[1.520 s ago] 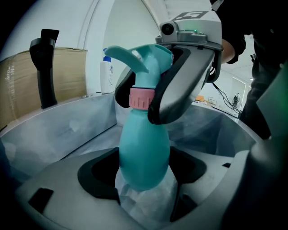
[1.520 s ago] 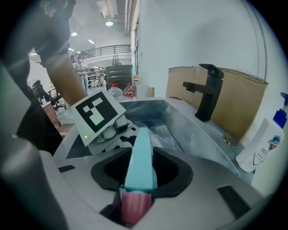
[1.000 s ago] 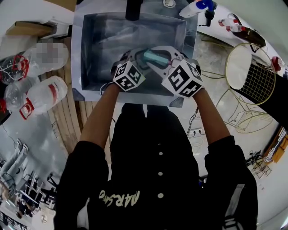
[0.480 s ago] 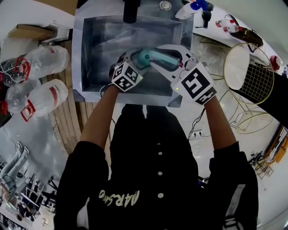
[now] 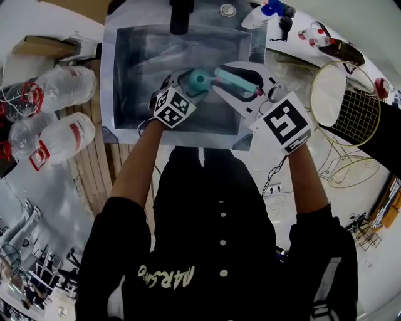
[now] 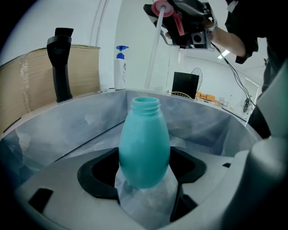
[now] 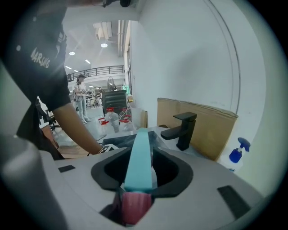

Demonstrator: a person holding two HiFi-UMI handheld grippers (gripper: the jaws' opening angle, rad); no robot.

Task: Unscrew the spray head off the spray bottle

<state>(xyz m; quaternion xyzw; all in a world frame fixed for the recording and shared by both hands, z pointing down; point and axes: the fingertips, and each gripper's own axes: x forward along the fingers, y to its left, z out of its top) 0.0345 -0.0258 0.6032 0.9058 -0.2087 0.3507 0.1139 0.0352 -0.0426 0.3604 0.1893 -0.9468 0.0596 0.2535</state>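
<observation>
The left tool [image 6: 144,174] is clamped on the rounded lower body of a teal bottle [image 6: 144,143], one jaw pressed to each side. The bottle stands upright in that grip above a steel sink [image 6: 67,130], and its threaded neck [image 6: 146,104] is bare and open. The right tool [image 7: 141,173] is clamped on the teal spray head [image 7: 138,155], whose pink collar [image 7: 134,206] sits at the near end, just under the jaws. In the head view the spray head lies at three o'clock of the bottle's open mouth, near it but apart. In the left gripper view it hangs higher, at one o'clock from the neck, and a pale tube [image 6: 153,49] slants down from the collar. A black tap [image 5: 180,15] stands at twelve o'clock of the sink, with a sheet of cardboard [image 6: 40,76] behind it. A white spray bottle [image 5: 263,12] with a blue head lies at one o'clock. Clear bottles [image 5: 62,135] with red labels lie at nine o'clock of the sink, and a round wire frame [image 5: 348,100] is at three o'clock, well apart from it.
</observation>
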